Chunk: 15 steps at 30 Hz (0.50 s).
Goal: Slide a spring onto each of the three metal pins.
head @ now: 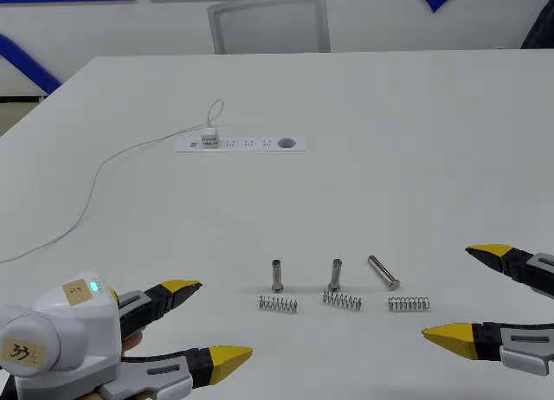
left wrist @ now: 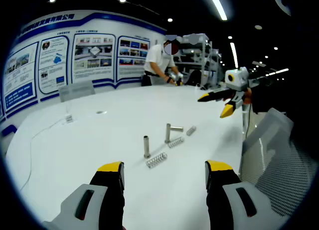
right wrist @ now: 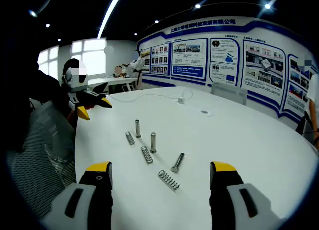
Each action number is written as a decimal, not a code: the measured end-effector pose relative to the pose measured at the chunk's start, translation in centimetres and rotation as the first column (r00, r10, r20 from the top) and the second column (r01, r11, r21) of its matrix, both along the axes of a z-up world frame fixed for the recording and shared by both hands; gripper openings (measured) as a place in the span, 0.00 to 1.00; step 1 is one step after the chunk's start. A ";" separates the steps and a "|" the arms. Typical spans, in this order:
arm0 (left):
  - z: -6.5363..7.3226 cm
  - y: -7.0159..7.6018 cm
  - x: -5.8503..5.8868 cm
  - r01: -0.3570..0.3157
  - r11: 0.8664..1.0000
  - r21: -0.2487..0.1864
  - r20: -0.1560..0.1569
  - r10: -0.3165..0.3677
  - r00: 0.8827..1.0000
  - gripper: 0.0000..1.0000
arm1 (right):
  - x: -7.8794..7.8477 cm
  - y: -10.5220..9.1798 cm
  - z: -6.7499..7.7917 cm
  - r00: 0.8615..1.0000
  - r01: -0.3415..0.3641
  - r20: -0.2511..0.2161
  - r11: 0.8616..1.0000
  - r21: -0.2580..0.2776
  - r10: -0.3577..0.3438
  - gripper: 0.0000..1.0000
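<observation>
Left pin (head: 277, 275), middle pin (head: 336, 274) upright, right pin (head: 383, 272) lying flat, three loose springs (head: 344, 300) in front

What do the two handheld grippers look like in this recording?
The left gripper and right gripper both have black jaws with pointed yellow tips on grey bodies. The left gripper's white housing carries a lit green light and tan handwritten stickers.

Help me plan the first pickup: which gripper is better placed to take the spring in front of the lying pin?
Right. That spring lies at the right end of the row, close to the open right gripper; the left gripper sits past the other two springs, at the far end.
</observation>
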<state>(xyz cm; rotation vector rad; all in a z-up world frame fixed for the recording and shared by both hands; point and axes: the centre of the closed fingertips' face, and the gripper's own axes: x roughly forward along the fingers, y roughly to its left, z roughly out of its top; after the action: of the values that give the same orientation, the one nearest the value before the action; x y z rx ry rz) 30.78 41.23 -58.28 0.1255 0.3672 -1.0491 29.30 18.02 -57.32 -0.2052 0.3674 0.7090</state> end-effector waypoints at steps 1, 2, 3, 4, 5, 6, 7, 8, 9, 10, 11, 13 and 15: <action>0.0 0.0 0.0 -0.001 1.000 0.000 0.000 0.001 1.000 0.67 | 0.0 0.0 0.0 1.000 0.001 -0.001 1.000 0.001 -0.001 0.81; 0.0 0.0 0.0 -0.003 1.000 0.000 0.000 0.003 1.000 0.67 | 0.0 0.0 -0.1 1.000 0.001 -0.003 1.000 0.000 -0.001 0.81; 0.0 0.1 0.0 -0.005 1.000 -0.001 -0.001 0.005 1.000 0.67 | 0.1 0.0 -0.1 1.000 0.001 -0.003 1.000 -0.001 -0.001 0.81; 0.0 0.1 0.0 -0.007 1.000 -0.002 -0.002 0.007 1.000 0.67 | 0.1 0.1 -0.1 1.000 0.000 -0.004 1.000 -0.001 0.000 0.81; 0.0 0.1 0.1 -0.009 1.000 -0.005 -0.003 0.009 1.000 0.67 | 0.1 0.1 -0.1 1.000 -0.001 -0.004 1.000 0.000 0.001 0.81; 0.0 0.1 0.1 -0.011 1.000 -0.006 -0.004 0.011 1.000 0.67 | 0.1 0.1 0.0 1.000 -0.001 -0.003 1.000 0.000 0.001 0.81; 0.0 0.1 0.1 -0.013 1.000 -0.007 -0.005 0.013 1.000 0.67 | 0.1 0.1 0.0 1.000 -0.002 -0.003 1.000 0.000 0.002 0.81; 0.0 0.1 0.1 -0.015 1.000 -0.007 -0.005 0.015 1.000 0.67 | 0.1 0.2 0.0 1.000 -0.002 -0.003 1.000 0.000 0.002 0.81; 0.1 0.1 0.1 -0.016 1.000 -0.008 -0.005 0.016 1.000 0.67 | 0.1 0.2 -0.1 1.000 -0.003 -0.004 1.000 0.000 0.003 0.81; 0.1 0.1 0.1 -0.017 1.000 -0.008 -0.005 0.017 1.000 0.67 | 0.2 0.2 -0.1 1.000 -0.003 -0.004 1.000 0.000 0.003 0.81; 0.1 0.1 0.1 -0.018 1.000 -0.008 -0.005 0.018 1.000 0.67 | 0.2 0.2 -0.1 1.000 -0.004 -0.005 1.000 0.000 0.004 0.81; 0.1 0.0 0.0 -0.019 1.000 -0.009 -0.007 0.019 1.000 0.67 | 0.1 0.3 -0.1 1.000 -0.004 -0.005 1.000 -0.001 0.004 0.81; 0.1 0.1 0.0 -0.019 1.000 -0.009 -0.008 0.019 1.000 0.67 | 0.1 0.3 -0.1 1.000 -0.004 -0.007 1.000 0.002 0.004 0.80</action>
<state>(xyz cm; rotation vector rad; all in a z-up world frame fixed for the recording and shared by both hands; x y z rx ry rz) 30.82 41.29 -58.18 0.1096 0.3697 -1.0324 29.41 18.33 -57.43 -0.2019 0.3735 0.7141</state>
